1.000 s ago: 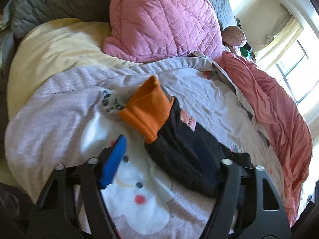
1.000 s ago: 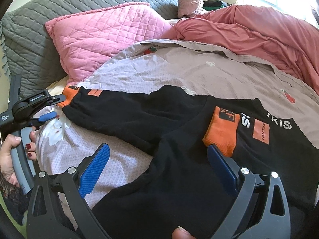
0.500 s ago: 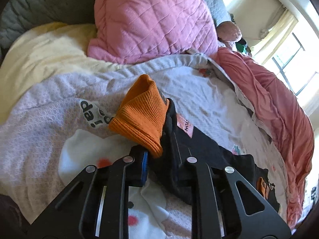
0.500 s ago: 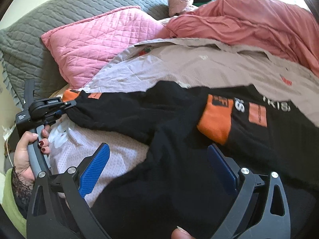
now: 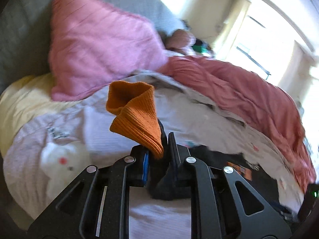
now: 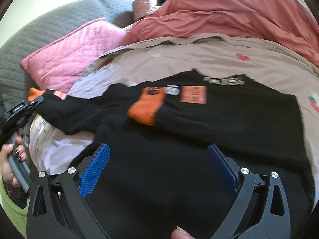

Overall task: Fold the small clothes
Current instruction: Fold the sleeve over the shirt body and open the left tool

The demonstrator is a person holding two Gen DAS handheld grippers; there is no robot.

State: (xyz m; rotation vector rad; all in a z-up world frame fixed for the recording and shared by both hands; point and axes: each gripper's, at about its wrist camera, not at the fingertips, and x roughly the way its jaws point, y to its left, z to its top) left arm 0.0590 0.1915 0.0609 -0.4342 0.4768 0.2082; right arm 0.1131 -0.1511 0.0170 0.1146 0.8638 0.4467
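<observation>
One black sweater [image 6: 199,131], two orange cuffs [image 6: 146,109] [image 5: 135,117]. Two claws [image 5: 157,155] [image 6: 159,169]. One pink pillow [image 5: 99,53]. One red duvet [image 6: 229,10]. One printed blanket [image 6: 199,59]. One bed.

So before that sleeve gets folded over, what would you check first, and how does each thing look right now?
1. Left gripper clamped on the orange cuff: ok.
2. Sleeve lifted off the blanket: ok at the cuff, cannot tell further along.
3. Right gripper open above the sweater: ok.
4. Other cuff already folded onto the sweater: ok.
5. Sweater lying flat: cannot tell, picture blurred.
</observation>
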